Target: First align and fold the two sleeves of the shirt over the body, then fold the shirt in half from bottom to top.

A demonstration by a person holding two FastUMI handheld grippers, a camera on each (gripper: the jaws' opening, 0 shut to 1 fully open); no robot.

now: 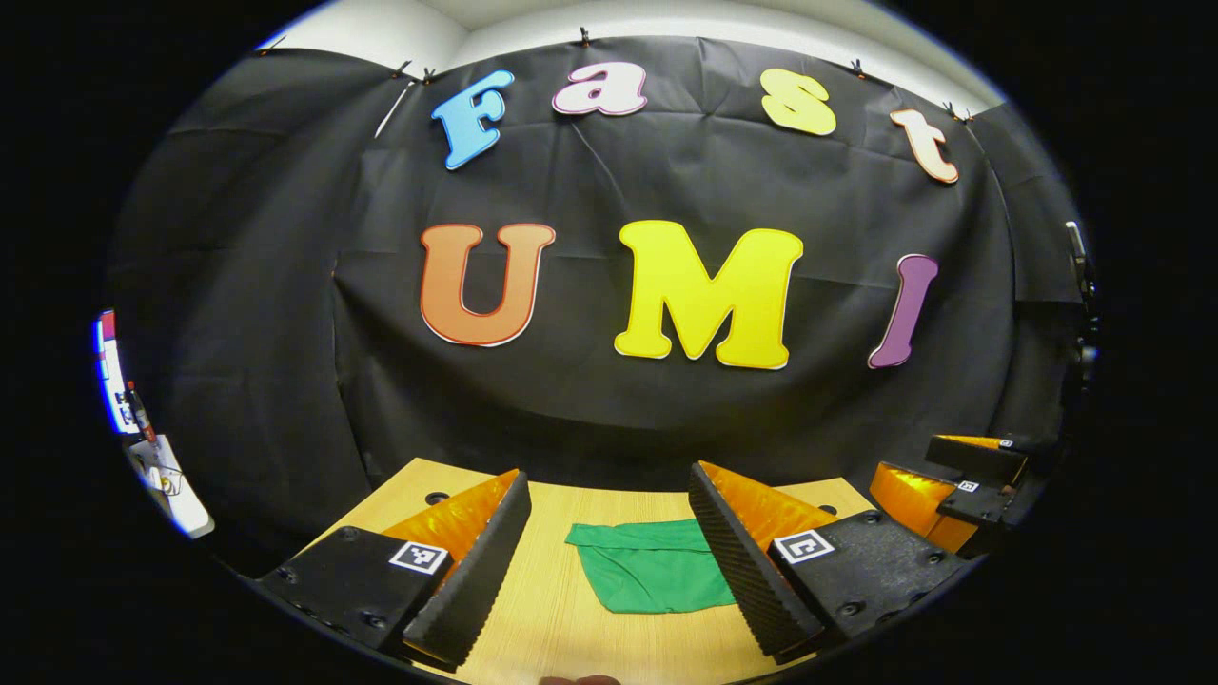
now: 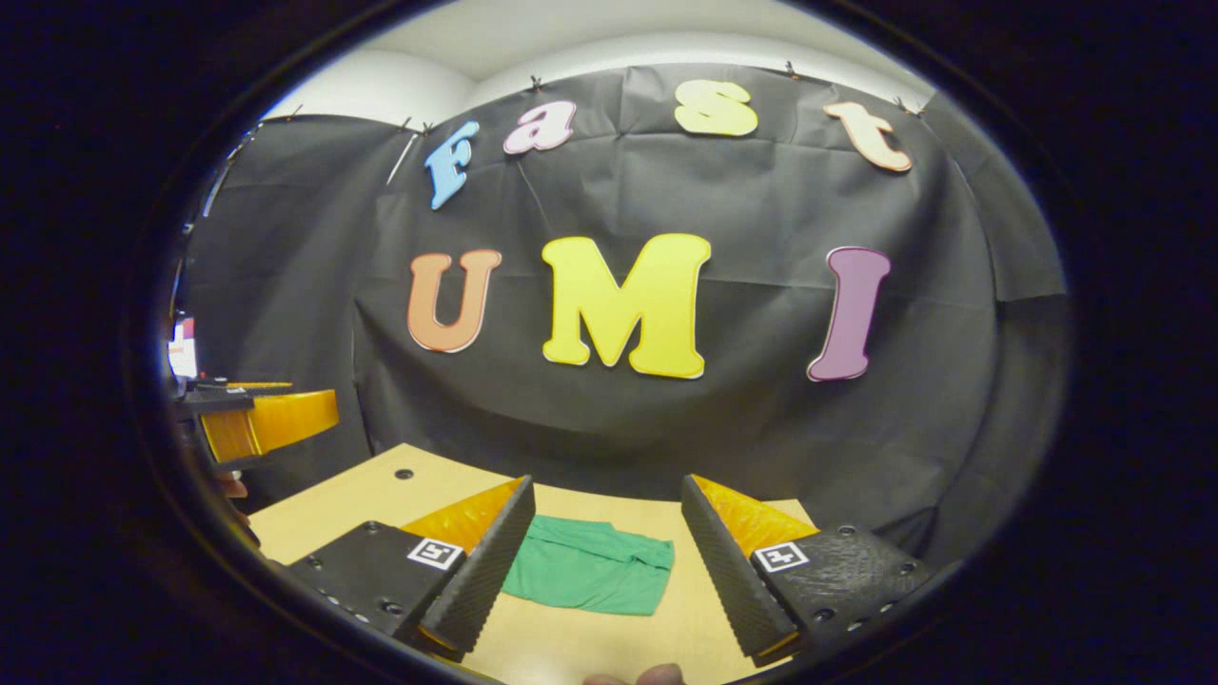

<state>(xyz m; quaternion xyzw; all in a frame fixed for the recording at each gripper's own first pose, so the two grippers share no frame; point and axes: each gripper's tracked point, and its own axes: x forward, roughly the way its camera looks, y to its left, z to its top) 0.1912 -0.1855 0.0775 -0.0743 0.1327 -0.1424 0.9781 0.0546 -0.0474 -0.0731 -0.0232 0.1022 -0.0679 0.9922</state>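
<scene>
1. Black cloth hangs as the booth's back wall, pinned along its top edge below a white wall and ceiling, and a pale wooden desk [image 1: 561,609] stands in front of it.
2. Two small round holes sit in the desk top near its far edge in the left gripper view; one shows near the far left corner in the right gripper view.
3. A green shirt [image 1: 657,571] lies on the desk toward its far side, bunched into a compact, rumpled shape with a folded band along its far edge.
4. Left tongs [image 1: 609,561] are held above the desk with their two fingers wide apart and nothing between them; the shirt appears in the gap, farther off and untouched.
5. Right tongs [image 2: 607,566] are likewise spread wide and hold nothing; the shirt [image 2: 590,566] shows between their fingers, lying on the desk [image 2: 362,495] beyond the tips.
6. From the left gripper view, the right tongs [image 1: 956,485] appear at the right edge, raised off the desk, well apart from the shirt.
7. From the right gripper view, the left tongs [image 2: 257,419] appear at the left edge, also raised.
8. A fingertip [image 2: 657,675] shows at the bottom edge of the right gripper view.
</scene>
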